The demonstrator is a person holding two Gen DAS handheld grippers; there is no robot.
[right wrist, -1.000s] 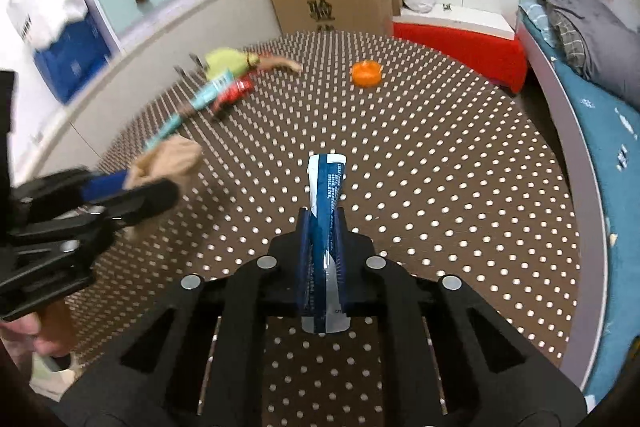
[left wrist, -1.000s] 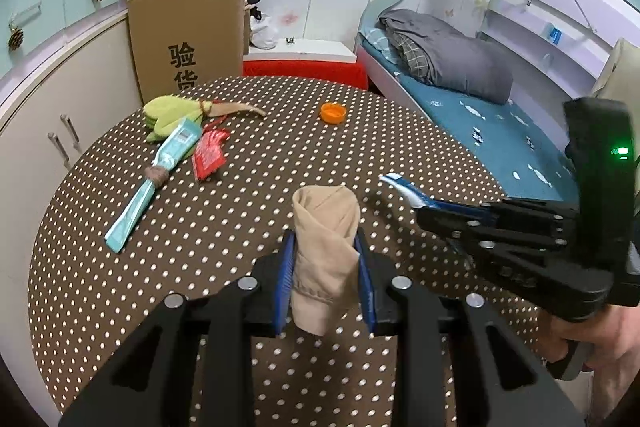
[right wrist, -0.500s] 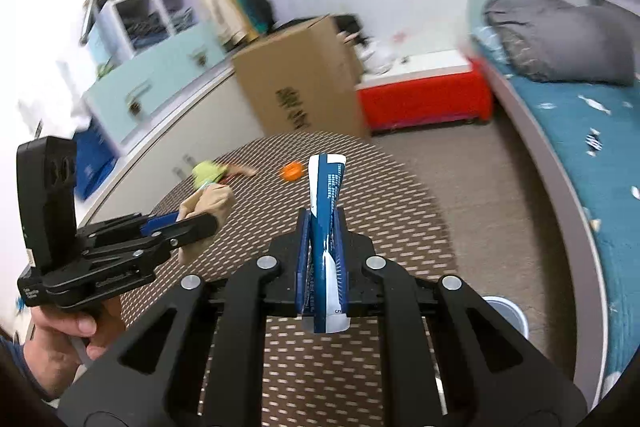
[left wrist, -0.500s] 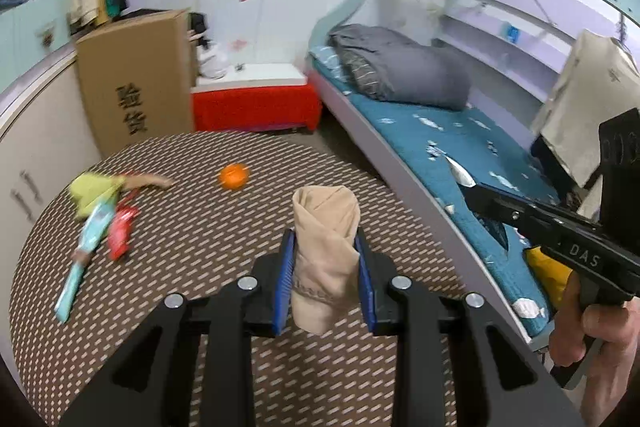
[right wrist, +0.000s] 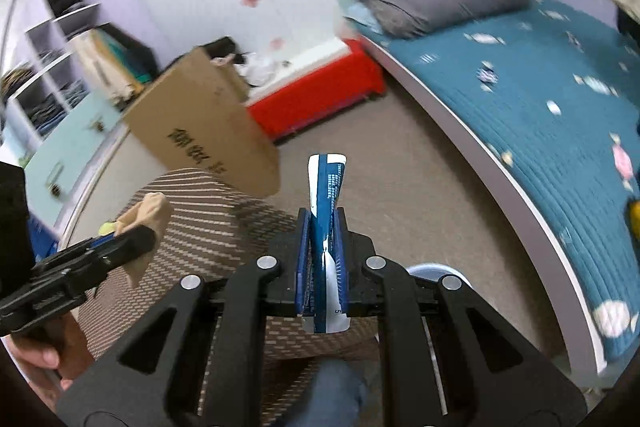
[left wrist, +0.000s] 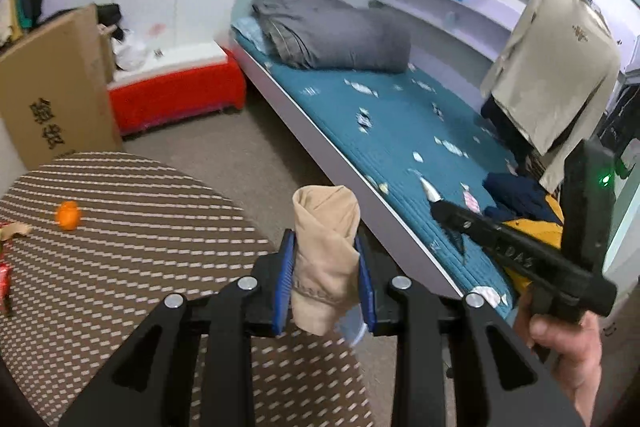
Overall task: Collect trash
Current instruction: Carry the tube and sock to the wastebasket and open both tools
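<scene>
My left gripper [left wrist: 325,283] is shut on a beige rolled stocking [left wrist: 325,251], held above the right edge of the dotted brown round table [left wrist: 140,227]. My right gripper [right wrist: 322,263] is shut on a blue and white wrapper [right wrist: 326,211], held over the floor beside the table. The right gripper also shows in the left wrist view [left wrist: 440,211], and the left gripper with the stocking in the right wrist view [right wrist: 140,227]. An orange cap [left wrist: 69,215] and red wrapper [left wrist: 4,279] lie on the table at far left.
A bed with a teal cover [left wrist: 400,131] and grey bedding [left wrist: 332,35] runs along the right. A red and white box [left wrist: 176,91] and a cardboard box [left wrist: 52,91] stand by the wall. A round bin rim [right wrist: 432,271] shows on the floor behind my right gripper.
Both grippers have swung right, away from the table's middle toward the bed and floor, still holding the stocking and the wrapper. The trash left on the table slid to the left edge of view.
</scene>
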